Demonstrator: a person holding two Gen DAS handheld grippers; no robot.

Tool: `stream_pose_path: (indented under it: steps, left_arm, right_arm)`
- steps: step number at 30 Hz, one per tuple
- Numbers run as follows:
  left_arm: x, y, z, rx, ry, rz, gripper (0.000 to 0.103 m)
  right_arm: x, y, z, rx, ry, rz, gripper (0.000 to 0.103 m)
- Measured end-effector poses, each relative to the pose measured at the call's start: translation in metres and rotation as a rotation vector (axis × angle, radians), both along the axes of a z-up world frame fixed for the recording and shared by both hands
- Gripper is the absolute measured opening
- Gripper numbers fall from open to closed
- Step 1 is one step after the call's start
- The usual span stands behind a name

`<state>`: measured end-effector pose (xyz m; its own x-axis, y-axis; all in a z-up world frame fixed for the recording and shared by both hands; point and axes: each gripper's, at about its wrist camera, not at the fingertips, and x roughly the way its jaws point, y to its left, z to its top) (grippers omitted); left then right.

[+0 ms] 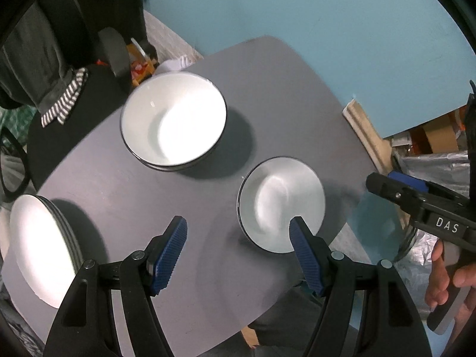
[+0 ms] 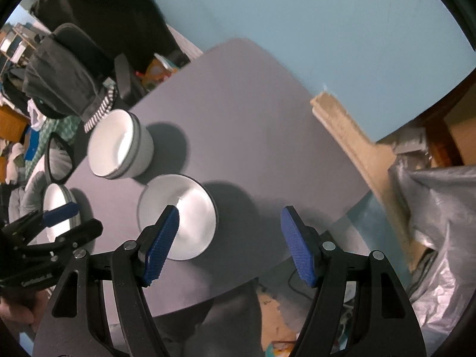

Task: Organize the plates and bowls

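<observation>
A single small white plate (image 1: 281,205) with a thin dark rim sits on the grey table (image 1: 190,255), toward its near right part; its shallow well catches a bright glare. Behind it and to the left, well apart, stands a stack of white bowls (image 1: 174,122) with dark rims, the top one deep and empty, the edges of others showing beneath it. At the table's left edge lies a stack of white plates (image 1: 41,250), its layered rims visible on the right side and its left part lost in the fisheye rim.

The left gripper (image 1: 238,239) hangs above the table with its blue ribbed pads spread wide and nothing between them; its right pad overlaps the near edge of the single plate in the view, but contact cannot be told. The right gripper (image 2: 230,230) is likewise spread apart and empty, its left pad over the same plate (image 2: 178,215). In the left wrist view the right gripper's side bears white letters reading "DAS", the rest cut off, with a person's hand (image 1: 446,279) around its handle. Lettering on the other gripper, seen at the right wrist view's lower left, is too blurred to read
</observation>
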<state>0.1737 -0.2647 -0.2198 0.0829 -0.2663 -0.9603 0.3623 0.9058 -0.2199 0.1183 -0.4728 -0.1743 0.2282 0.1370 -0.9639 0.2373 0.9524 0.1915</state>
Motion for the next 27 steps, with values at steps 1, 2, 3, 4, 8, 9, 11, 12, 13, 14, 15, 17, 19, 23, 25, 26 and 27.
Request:
stream_pose_path:
  steps: [1,2,3,4,8,9,11,12,13,14,15,17,19,23,25,26,27]
  left_arm:
    - [-0.001,-0.002,-0.007,0.005,0.009,-0.002,0.073]
    - [0.0,-0.003,-0.011,0.007,0.014,-0.004,0.073]
    - [0.0,-0.004,-0.015,0.012,0.019,-0.004,0.073]
    - [0.0,-0.006,-0.021,0.014,0.024,-0.004,0.073]
    - [0.0,-0.009,-0.035,0.028,0.033,0.0,0.073]
    - [0.0,-0.009,-0.039,0.029,0.035,0.002,0.073]
    - [0.001,-0.009,-0.046,0.04,0.04,0.011,0.073]
    - [0.002,-0.009,-0.049,0.043,0.045,0.015,0.073]
    - [0.003,-0.009,-0.053,0.044,0.054,0.02,0.073]
    - [0.003,-0.009,-0.055,0.041,0.059,0.025,0.073]
    - [0.004,-0.008,-0.057,0.035,0.061,0.029,0.073]
    - [0.005,-0.01,-0.064,0.028,0.071,0.03,0.073]
    - [0.006,-0.012,-0.071,0.041,0.087,0.029,0.073]
    - [0.007,-0.016,-0.078,0.045,0.095,0.034,0.073]
    - [0.007,-0.018,-0.08,0.048,0.089,0.032,0.073]
    - [0.007,-0.019,-0.08,0.047,0.088,0.032,0.073]
    - [0.007,-0.02,-0.081,0.048,0.089,0.032,0.073]
  right_arm:
    - [0.001,0.0,-0.006,0.002,0.007,0.002,0.07]
    - [0.002,0.001,-0.011,0.002,0.015,0.006,0.07]
    - [0.002,0.001,-0.017,0.001,0.02,0.009,0.07]
    - [0.002,0.002,-0.022,0.001,0.024,0.013,0.07]
    - [0.003,0.007,-0.042,0.002,0.039,0.04,0.07]
    - [0.003,0.008,-0.045,0.005,0.04,0.045,0.07]
    - [0.004,0.01,-0.053,0.015,0.042,0.052,0.07]
    - [0.006,0.011,-0.056,0.02,0.043,0.054,0.07]
    - [0.006,0.011,-0.059,0.023,0.046,0.055,0.07]
    - [0.006,0.012,-0.063,0.025,0.049,0.056,0.07]
    - [0.007,0.013,-0.066,0.028,0.051,0.059,0.07]
    - [0.009,0.014,-0.073,0.034,0.059,0.061,0.07]
    - [0.009,0.014,-0.079,0.04,0.062,0.06,0.07]
    - [0.009,0.014,-0.09,0.044,0.074,0.064,0.07]
    - [0.008,0.016,-0.093,0.049,0.077,0.068,0.07]
    - [0.007,0.016,-0.095,0.052,0.079,0.069,0.07]
    - [0.007,0.016,-0.096,0.055,0.08,0.07,0.07]
